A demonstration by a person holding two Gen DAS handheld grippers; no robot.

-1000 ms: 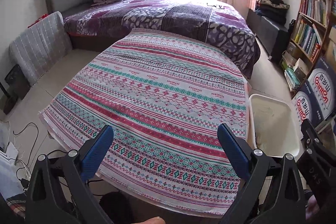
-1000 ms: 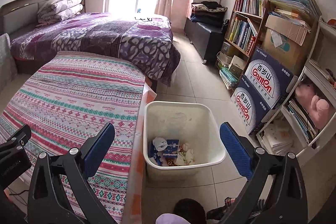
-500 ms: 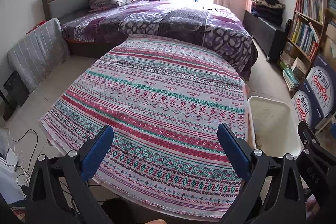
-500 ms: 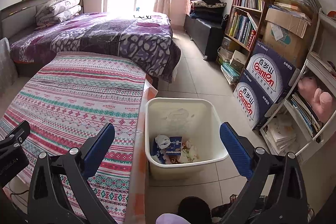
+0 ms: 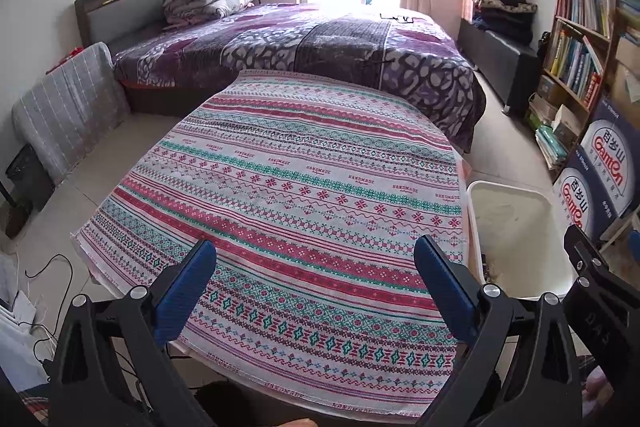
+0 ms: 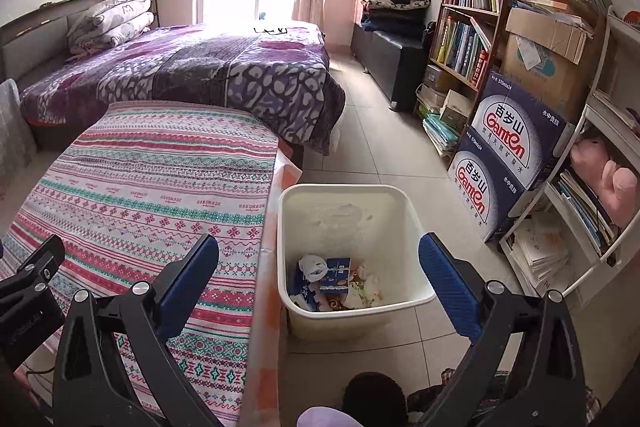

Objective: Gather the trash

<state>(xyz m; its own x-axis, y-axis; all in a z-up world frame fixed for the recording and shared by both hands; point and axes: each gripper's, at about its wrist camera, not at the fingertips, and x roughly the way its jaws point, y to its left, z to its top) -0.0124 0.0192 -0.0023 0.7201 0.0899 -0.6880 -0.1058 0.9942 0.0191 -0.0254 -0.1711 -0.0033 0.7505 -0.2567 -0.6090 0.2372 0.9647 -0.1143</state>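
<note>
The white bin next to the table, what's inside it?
The white bin holds trash at the bottom: a crumpled white wad, a blue printed packet and some pale wrappers. Whatever lies under that pile is covered, and the near wall hides the closest corner.

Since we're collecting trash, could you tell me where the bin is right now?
The bin stands on the floor in the right wrist view, against the patterned table's right edge, left of the stacked water boxes.

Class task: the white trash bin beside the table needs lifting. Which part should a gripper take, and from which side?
Grip the white trash bin by its thin top rim, coming from above: the bin stands upright and open-topped, and its rim looks narrow enough for the open right gripper.
</note>
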